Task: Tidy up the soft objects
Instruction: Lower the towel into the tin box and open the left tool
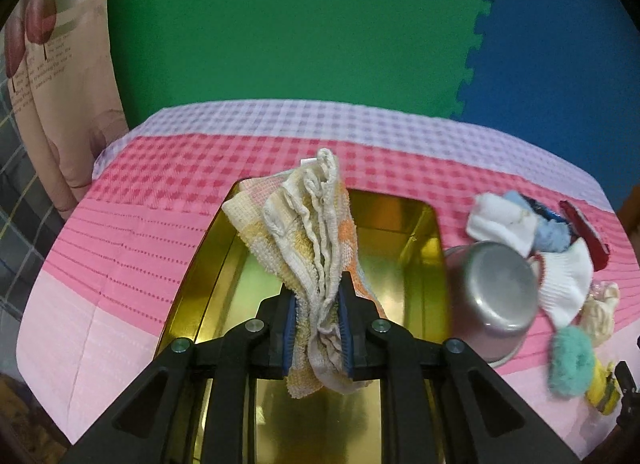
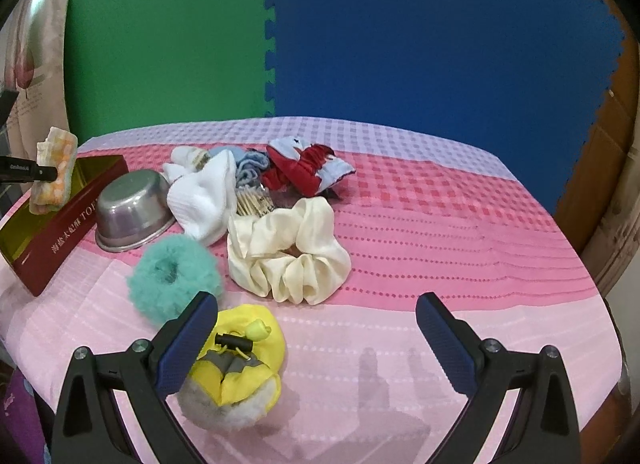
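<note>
My left gripper (image 1: 318, 314) is shut on a cream, yellow and orange checked towel (image 1: 308, 232) and holds it above the open gold tin (image 1: 420, 264). In the right wrist view the towel (image 2: 54, 171) hangs over the tin (image 2: 52, 240) at the far left. My right gripper (image 2: 316, 328) is open and empty above the pink cloth. By its left finger lies a yellow and white plush toy (image 2: 236, 368). Beyond it lie a teal fluffy scrunchie (image 2: 174, 276), a cream satin scrunchie (image 2: 286, 252), white socks (image 2: 204, 191) and a red and blue cloth (image 2: 308, 167).
An upturned steel bowl (image 2: 134, 209) sits between the tin and the socks; it also shows in the left wrist view (image 1: 490, 296). A bundle of wooden sticks (image 2: 254, 201) lies behind the cream scrunchie. Green and blue foam mats stand behind the table.
</note>
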### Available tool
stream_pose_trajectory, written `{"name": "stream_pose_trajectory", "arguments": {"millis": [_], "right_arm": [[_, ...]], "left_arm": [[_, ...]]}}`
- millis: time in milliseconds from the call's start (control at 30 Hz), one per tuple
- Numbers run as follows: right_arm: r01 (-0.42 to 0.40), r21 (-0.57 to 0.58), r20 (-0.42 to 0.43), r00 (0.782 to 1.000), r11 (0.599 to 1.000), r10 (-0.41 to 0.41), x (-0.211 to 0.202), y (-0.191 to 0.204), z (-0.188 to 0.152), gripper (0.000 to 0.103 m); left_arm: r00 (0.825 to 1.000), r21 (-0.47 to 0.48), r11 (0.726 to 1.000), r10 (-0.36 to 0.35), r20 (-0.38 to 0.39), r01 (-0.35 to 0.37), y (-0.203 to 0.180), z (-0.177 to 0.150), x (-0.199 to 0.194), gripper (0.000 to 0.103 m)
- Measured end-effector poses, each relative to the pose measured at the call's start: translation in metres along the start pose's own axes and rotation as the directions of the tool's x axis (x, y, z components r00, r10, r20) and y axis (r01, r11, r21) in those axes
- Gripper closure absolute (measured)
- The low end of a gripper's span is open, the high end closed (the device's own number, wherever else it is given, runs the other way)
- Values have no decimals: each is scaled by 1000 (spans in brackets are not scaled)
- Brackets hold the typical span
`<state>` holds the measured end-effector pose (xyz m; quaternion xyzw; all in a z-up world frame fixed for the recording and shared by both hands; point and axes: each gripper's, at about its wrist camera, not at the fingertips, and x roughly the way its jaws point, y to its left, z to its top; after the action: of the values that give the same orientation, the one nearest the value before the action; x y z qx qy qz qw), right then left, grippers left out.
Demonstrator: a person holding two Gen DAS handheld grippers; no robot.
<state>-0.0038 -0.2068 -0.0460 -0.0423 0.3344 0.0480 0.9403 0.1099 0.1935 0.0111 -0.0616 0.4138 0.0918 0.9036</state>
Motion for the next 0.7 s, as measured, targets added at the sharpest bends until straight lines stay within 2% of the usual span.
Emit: {"name": "stream_pose_trajectory", "arguments": {"millis": [133,167,200,267,333,400,433,700], "right_arm": [[2,-8,-27,1000,1000,-2,6,2,-1,1],[2,-11,-37,999,1000,-3,8,2,-1,1],[1,-13,-42,999,1000,-2,9,2,-2,1],[-3,-10,-49,999,1000,3,10,1,-2,1],[-15,-2,-51,999,1000,15,10,-1,-2,1],[-28,6,-55,998,1000,29,10,-2,-3,1],[-34,10,-57,998,999,34,10,-2,-3,1],[-135,15,-73,988,991,136,6,3,-2,1]], "left_arm": [[999,2,999,41,-23,-41,3,-2,9,78],[998,6,998,56,-13,-56,3,-2,8,66],[997,9,997,74,-3,-74,2,-1,6,43],[992,13,993,117,50,-118,-1,-1,-6,22],[986,24,992,123,111,-126,-6,-2,-22,20],[983,33,990,129,128,-134,-13,-1,-35,13],[983,31,991,128,134,-133,-16,-2,-42,12],[994,-85,996,12,111,-2,-28,-31,-88,7]]}}
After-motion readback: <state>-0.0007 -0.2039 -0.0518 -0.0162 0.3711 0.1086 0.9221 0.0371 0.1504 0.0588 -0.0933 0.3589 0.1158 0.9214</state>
